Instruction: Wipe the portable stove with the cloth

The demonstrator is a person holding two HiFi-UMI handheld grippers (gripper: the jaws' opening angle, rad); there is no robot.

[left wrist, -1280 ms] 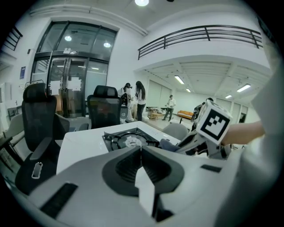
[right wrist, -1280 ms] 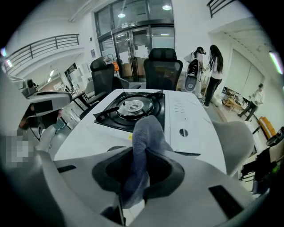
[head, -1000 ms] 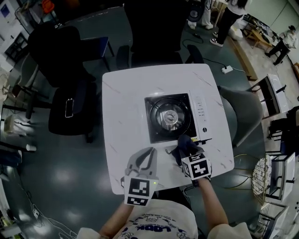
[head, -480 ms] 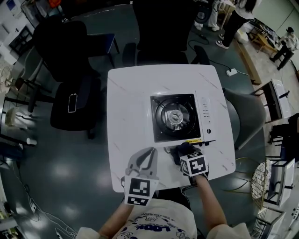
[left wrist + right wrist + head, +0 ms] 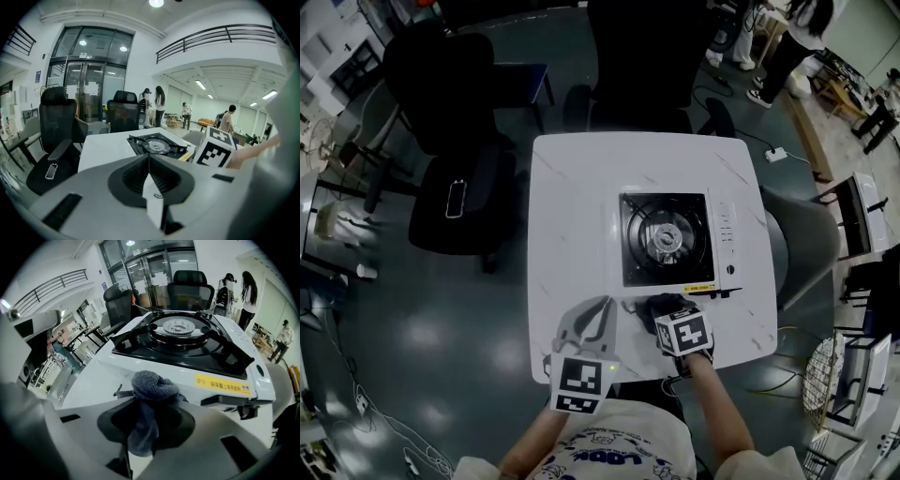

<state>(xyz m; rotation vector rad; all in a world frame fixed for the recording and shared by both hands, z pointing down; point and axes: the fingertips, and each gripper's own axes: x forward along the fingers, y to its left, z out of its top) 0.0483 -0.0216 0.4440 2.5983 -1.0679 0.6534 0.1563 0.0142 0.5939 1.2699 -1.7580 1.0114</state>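
Presently the bunched dark grey knitted cloth (image 5: 153, 389) is clamped in the right gripper (image 5: 149, 420), at the 6 o'clock edge of the stove.

Seen from the head view, the white-and-black portable gas stove (image 5: 670, 239) lies toward the 3 o'clock side of the square white marble-patterned table (image 5: 572, 216). The cloth hangs just short of the stove's front wall with its yellow label, above bare tabletop. At 9 o'clock from the right gripper, the left gripper (image 5: 149, 161) has its jaws pressed together with nothing between them, pointing toward 12 o'clock over the table's near edge.
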